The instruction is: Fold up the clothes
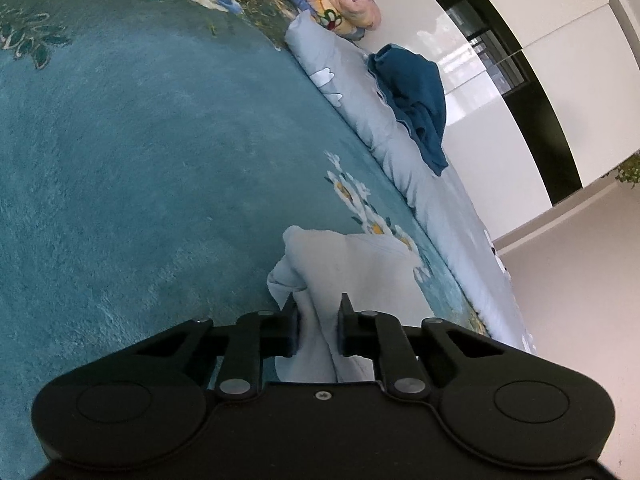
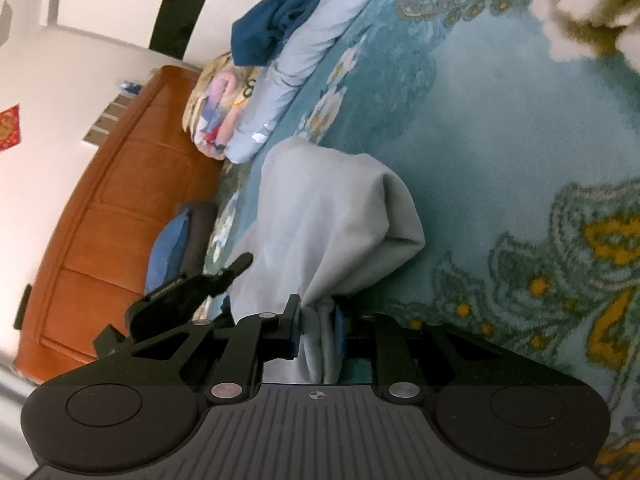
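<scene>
A big fuzzy teal blanket with white and yellow flowers [image 1: 140,160] covers the bed. Along its far edge lies a long pale blue rolled quilt [image 1: 400,152], with a crumpled dark blue cloth [image 1: 416,96] on top of it. At one end of the quilt sits a rolled pink and yellow patterned blanket [image 1: 344,4]. A shiny brown wooden headboard [image 2: 120,208] stands at the end of the bed, with a blue pillow [image 2: 168,248] leaning near it. The walls are white, and a small red paper square [image 2: 9,128] hangs on one of them.

The light grey soft garment [image 2: 320,208] is between the two tools, lifted up off the teal blanket (its lower part may touch the blanket, but that is hard to tell). Its long side runs from one tool to the other, and it hangs in loose folds, with a rounded fold bulging toward the open middle of the bed.

The left gripper [image 1: 318,322] has its jaws only a little apart, with a thick bunch of the grey garment pinched between them. The right gripper [image 2: 316,326] has its jaws squeezed close on a gathered edge of the same garment.
</scene>
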A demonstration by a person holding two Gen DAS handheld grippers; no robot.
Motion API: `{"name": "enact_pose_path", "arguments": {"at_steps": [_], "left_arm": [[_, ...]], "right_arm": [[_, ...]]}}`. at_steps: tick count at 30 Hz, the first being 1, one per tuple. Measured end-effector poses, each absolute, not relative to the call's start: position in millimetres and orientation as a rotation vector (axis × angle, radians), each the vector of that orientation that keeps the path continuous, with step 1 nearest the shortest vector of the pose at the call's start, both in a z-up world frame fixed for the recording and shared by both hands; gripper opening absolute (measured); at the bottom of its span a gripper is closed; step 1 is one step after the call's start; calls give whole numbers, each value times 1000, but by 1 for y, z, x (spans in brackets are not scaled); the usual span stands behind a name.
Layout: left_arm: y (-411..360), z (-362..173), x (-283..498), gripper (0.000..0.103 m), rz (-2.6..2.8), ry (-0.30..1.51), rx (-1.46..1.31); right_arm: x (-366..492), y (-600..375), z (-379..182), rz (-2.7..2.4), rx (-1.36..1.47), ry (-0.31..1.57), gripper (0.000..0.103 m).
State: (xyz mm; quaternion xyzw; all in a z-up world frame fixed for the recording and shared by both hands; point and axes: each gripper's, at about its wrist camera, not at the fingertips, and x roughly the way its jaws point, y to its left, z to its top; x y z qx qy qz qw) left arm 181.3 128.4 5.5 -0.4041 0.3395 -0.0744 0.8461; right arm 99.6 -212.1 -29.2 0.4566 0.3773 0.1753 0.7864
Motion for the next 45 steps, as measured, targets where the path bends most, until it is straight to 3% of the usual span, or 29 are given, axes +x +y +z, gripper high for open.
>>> {"name": "enact_pose_path", "arguments": {"at_steps": [18,24,28,33,35,41,45], "left_arm": [[118,21,148,13,-287,844,-701],[131,18,151,17,-279,846,-761],[137,23,151,37,-260,824,-745],[146,29,155,51,-218,761,-711],[146,27,164,56,-224,760,-705],[142,11,185,60,-238,806,-757],[137,3,189,61,-278,789,-821]], "right_arm": [[104,-248,-22,263,951,734,13],[106,-247,-26,256,952,743,13],[107,-249,-29,256,964,752,13],[106,-249,-29,255,970,755,15],[105,-250,-28,253,978,754,24],[101,-250,-24,253,965,762,34],[99,-246,-26,280,954,781,36]]}}
